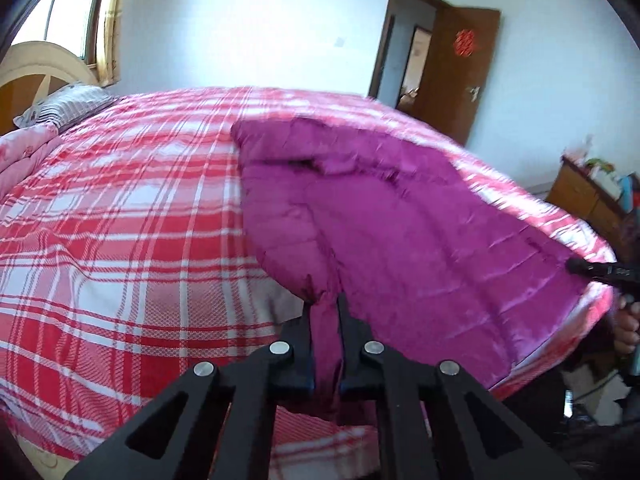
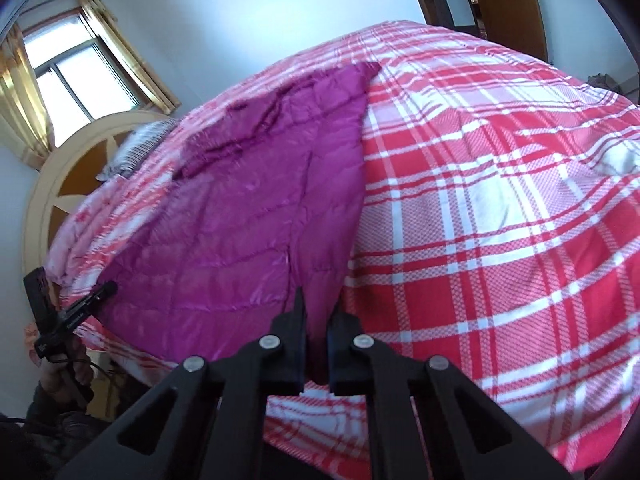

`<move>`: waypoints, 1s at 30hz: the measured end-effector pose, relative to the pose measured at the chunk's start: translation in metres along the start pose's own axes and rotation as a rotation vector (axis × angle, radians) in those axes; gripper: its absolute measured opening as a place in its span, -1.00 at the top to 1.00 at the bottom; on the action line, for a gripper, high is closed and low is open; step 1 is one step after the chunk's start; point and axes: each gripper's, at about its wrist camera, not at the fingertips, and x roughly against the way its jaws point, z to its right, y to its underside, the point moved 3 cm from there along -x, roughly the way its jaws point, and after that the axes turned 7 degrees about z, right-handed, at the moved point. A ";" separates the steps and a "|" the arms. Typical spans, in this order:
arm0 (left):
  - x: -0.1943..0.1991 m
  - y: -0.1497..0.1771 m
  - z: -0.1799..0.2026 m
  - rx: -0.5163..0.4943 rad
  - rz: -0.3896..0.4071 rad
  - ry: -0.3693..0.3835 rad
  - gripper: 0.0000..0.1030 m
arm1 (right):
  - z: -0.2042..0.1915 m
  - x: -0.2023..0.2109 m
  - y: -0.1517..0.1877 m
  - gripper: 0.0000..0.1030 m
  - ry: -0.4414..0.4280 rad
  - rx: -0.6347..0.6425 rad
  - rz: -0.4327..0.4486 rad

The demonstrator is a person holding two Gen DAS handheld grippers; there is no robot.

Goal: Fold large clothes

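A large purple quilted jacket [image 1: 400,220] lies spread on a bed with a red and white plaid cover [image 1: 120,240]. My left gripper [image 1: 325,304] is shut on a bunched fold of its near edge, the fabric pinched between the black fingers. In the right wrist view the jacket [image 2: 240,208] stretches away toward the headboard. My right gripper [image 2: 319,300] is shut on the near hem at the jacket's right side. Each gripper also shows in the other's view: the right gripper [image 1: 576,266] at the jacket's far right corner, the left gripper [image 2: 106,290] at its left corner, each held by a hand.
A striped pillow [image 1: 68,104] and a pink quilt [image 1: 24,152] lie by the curved headboard [image 2: 60,184]. An open brown door [image 1: 452,68] stands beyond the bed. A wooden cabinet [image 1: 588,196] with clutter is at the right. A curtained window [image 2: 80,72] is in the corner.
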 end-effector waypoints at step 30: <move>-0.041 -0.133 -0.021 0.143 0.141 0.163 0.88 | -0.027 0.061 -0.143 0.84 -0.168 -0.096 0.320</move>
